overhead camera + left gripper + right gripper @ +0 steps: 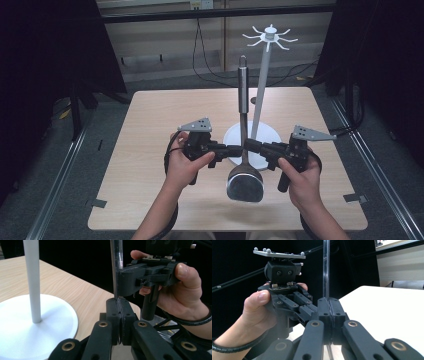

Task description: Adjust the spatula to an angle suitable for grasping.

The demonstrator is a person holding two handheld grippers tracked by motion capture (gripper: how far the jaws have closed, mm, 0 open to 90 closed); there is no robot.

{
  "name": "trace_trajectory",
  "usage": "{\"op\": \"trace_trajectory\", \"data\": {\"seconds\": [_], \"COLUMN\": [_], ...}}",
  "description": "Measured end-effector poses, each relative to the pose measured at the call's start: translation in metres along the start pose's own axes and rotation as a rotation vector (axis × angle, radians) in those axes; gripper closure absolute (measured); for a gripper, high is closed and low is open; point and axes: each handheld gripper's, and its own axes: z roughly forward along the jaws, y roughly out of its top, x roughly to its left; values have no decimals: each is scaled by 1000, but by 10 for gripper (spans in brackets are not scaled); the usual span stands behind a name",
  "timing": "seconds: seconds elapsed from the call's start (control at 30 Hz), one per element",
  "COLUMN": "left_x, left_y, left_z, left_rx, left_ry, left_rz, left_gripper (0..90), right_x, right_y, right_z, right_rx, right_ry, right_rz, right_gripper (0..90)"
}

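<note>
A pale wooden table [165, 130] is standing before dark curtains. The left gripper [231, 150] and right gripper [251, 145] are both clamping, jaws fully closed, the thin shaft of a long steel ladle [243, 127], bowl hanging below them. A white hook stand [261, 90] is rising just beyond. Judgement: the lifting step is under way; next, hooking the handle calls for 1 gripper releasing.

The white stand [260, 75] with its round base [267, 134] rises just behind the two grippers and blocks the way forward at the table's [155, 120] middle, while the bare wood to the left, to the right and along the near edge lies open.
</note>
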Motion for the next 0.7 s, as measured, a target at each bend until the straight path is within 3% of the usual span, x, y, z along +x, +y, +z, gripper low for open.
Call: {"op": "trace_trajectory", "data": {"seconds": [0.37, 0.7], "left_x": [-6, -8], "left_y": [14, 21], "left_z": [4, 12], "left_rx": [20, 23], "left_ry": [4, -15], "left_rz": [50, 69], "left_gripper": [888, 888], "right_x": [4, 4], "right_y": [7, 10], "right_z": [-9, -17], "right_rx": [-26, -48], "right_ry": [-15, -29], "right_rz": [-26, -44], "right_gripper": [900, 900]}}
